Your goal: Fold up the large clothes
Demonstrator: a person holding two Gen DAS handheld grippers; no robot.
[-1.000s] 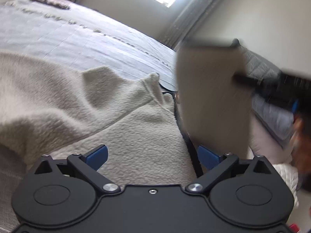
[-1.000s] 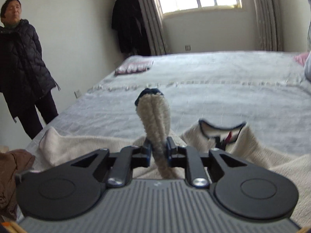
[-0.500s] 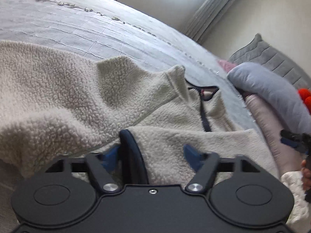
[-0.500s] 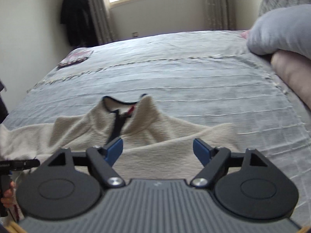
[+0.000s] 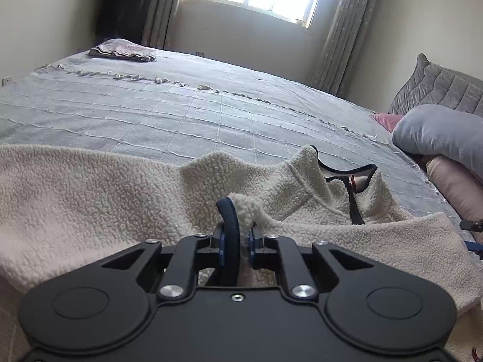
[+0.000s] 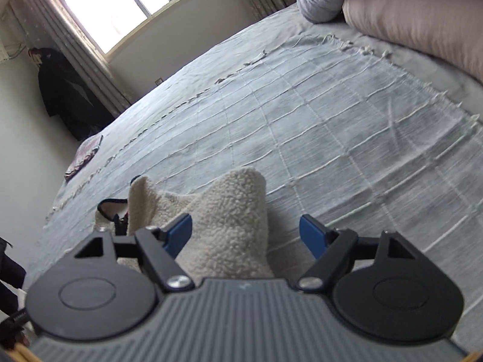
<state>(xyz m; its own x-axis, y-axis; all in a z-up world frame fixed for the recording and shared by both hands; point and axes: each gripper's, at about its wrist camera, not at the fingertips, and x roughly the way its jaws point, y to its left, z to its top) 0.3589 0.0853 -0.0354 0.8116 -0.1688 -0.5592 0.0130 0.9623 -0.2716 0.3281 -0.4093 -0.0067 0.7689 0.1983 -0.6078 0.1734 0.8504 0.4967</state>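
1. Fleece jacket [image 5: 99, 199], cream with navy trim, lies spread on the grey bedspread [image 5: 187, 111], directly ahead of and under both of your claws.
2. Your left gripper [image 5: 236, 238] is clamped tight on the navy-edged cuff [image 5: 231, 220], which stands up between its blue pads.
3. Your right gripper [image 6: 246, 232] is wide, its jaws narrowing; a fleece fold [image 6: 232, 217] rises between them, brushing the left pad [image 6: 178, 233] and well clear of the right one.
4. Pillows [image 6: 416, 9] lie beyond your right claw.
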